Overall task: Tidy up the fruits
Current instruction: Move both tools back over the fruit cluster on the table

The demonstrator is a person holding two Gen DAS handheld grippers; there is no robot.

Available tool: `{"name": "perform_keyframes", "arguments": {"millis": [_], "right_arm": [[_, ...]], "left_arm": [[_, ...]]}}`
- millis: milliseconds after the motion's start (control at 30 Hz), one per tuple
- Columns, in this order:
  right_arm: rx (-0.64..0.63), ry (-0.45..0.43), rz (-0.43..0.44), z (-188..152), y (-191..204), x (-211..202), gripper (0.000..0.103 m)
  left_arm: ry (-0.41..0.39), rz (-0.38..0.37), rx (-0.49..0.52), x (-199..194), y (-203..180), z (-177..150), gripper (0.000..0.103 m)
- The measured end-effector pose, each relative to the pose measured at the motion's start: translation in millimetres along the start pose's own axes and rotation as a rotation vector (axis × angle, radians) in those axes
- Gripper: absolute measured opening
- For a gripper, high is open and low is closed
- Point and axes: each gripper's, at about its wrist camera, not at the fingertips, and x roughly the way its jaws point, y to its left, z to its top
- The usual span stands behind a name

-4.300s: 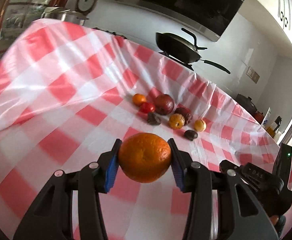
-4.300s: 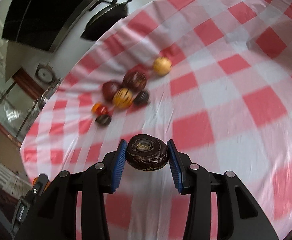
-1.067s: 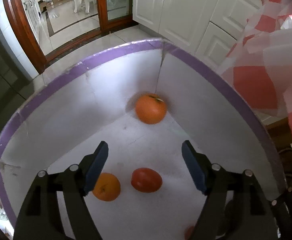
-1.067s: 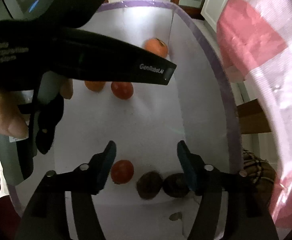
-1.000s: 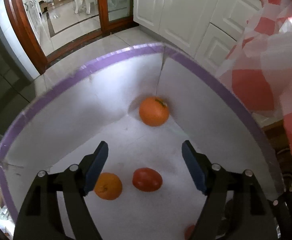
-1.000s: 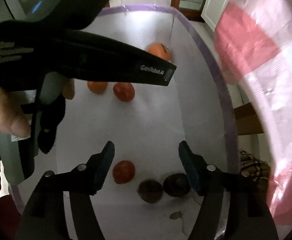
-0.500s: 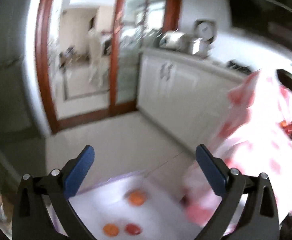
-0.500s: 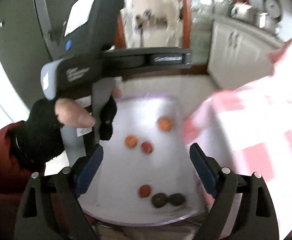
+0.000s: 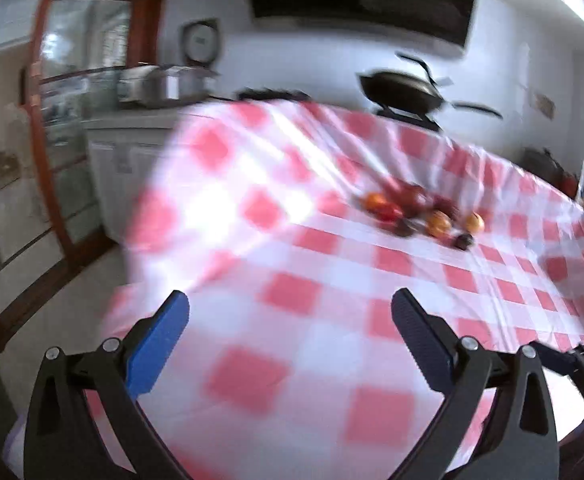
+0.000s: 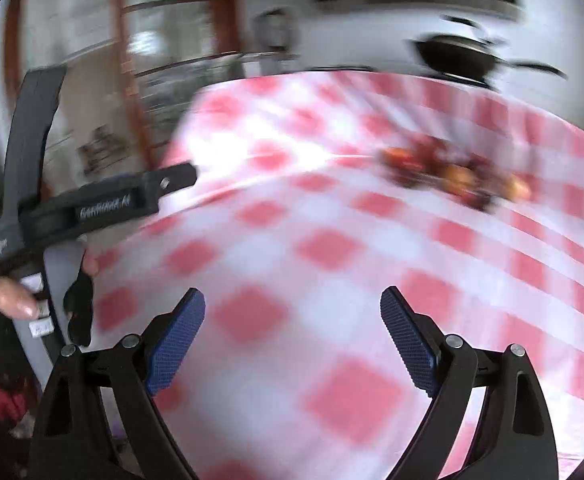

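Covering most of both views: red-and-white checked plastic tablecloth (image 9: 292,240), draped, glossy, creased. Black frying pan (image 9: 402,90) on the stove behind. Fruit cluster (image 9: 420,216) sits mid-table, well apart from both tools; small round oranges, red and dark pieces touching each other, blurred. Left gripper (image 9: 290,340) spread wide, nothing between blue pads. Right gripper (image 10: 292,336) likewise gaping, empty. Judgement: fruit light, rounded, firm-ish skins, likely to roll; darker ones maybe softer. Take each across its widest middle, gentle squeeze.
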Motion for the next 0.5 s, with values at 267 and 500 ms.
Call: {"name": "perform_keyframes", "arguments": {"millis": [267, 500], "right_arm": [[0.221, 0.035, -0.244, 5.1, -148.6, 26.4, 0.087], [0.425, 0.035, -0.336, 16.1, -250.0, 49.3, 0.087]], "left_arm": [[0.15, -0.064, 0.081, 128.5, -115.5, 25.1, 0.101], [0.174, -0.131, -0.123, 190.0, -132.5, 42.3, 0.101]]}}
